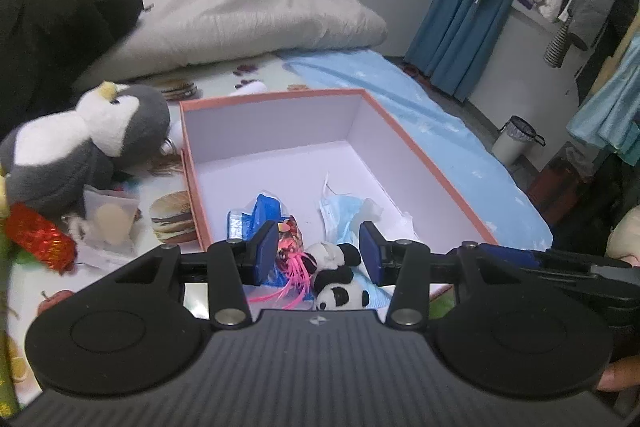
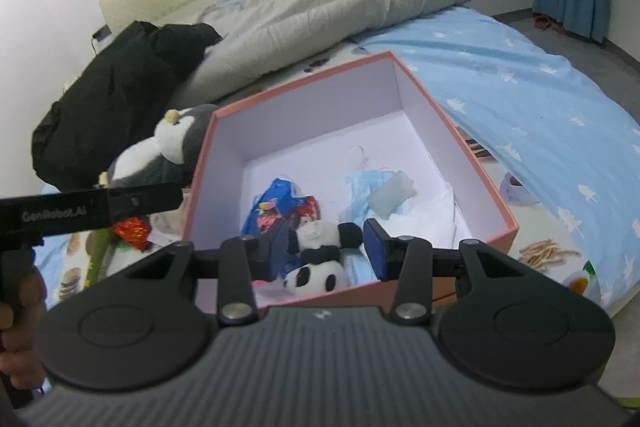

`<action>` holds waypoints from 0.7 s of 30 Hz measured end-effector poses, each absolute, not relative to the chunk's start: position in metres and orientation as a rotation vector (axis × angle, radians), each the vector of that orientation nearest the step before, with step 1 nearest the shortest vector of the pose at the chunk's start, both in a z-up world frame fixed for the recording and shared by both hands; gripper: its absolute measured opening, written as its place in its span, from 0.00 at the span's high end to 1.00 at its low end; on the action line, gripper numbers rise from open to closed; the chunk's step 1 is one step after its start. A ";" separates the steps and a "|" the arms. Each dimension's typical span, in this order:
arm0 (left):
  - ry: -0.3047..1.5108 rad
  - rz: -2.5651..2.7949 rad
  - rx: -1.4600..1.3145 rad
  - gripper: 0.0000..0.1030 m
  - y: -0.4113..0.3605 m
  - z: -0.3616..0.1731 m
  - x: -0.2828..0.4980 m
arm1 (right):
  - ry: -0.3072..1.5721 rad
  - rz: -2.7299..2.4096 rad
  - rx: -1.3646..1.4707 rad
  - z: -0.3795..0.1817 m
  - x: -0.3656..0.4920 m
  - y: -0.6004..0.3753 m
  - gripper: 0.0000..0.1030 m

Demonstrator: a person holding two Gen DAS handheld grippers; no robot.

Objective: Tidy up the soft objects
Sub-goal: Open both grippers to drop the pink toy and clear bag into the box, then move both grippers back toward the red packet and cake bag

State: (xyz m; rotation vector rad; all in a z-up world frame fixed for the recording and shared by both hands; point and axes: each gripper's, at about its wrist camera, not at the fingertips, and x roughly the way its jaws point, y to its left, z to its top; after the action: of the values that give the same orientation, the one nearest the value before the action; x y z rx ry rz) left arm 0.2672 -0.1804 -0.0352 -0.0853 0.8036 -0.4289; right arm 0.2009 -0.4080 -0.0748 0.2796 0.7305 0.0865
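Plush black and white, the small panda toy (image 1: pixel 338 281) lies inside the pink-rimmed box (image 1: pixel 404 131), at its near end, on top of a blue face mask (image 1: pixel 340 213). Just beside it on the left are a glossy printed packet (image 1: pixel 290 235) with pink strands (image 1: pixel 298 283) and a blue plastic wrapper (image 1: pixel 262 209). A pale, soft block (image 2: pixel 390 193) rests on the mask toward the right wall, with white crumpled paper (image 2: pixel 434 209) next to it. The far half of the box floor is bare white.

Both claws are released. The left gripper (image 1: pixel 318 249) hovers over the near end of the box with its blue pads (image 1: pixel 268 247) apart; the panda shows in the gap below, and neither pad presses on it. The right gripper (image 2: pixel 328 247) is likewise spread above the same toy, its pads clear of the plush.

Outside the box, against its left wall, lies a grey and white penguin plush (image 1: pixel 86 143). Near it are a red glittery object (image 1: pixel 40 239) and a clear packet (image 1: pixel 110 223), all on a bedsheet printed with burgers (image 1: pixel 174 223). A black garment (image 2: pixel 116 95) and a grey duvet (image 1: pixel 248 11) lie farther back. A light blue sheet (image 2: pixel 520 95) runs along the right of the box. A hand (image 2: pixel 18 327) holding the other tool shows at the left edge of the right wrist view.
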 end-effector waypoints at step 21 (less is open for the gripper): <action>0.664 -0.380 -0.110 0.46 -0.123 -0.003 0.139 | 0.585 0.159 0.187 -0.044 0.102 -0.356 0.56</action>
State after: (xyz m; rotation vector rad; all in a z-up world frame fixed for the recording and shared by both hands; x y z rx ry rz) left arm 0.1391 -0.1229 -0.0030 -0.1097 0.6641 -0.3801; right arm 0.1018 -0.3555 -0.0444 0.1868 0.5851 0.1589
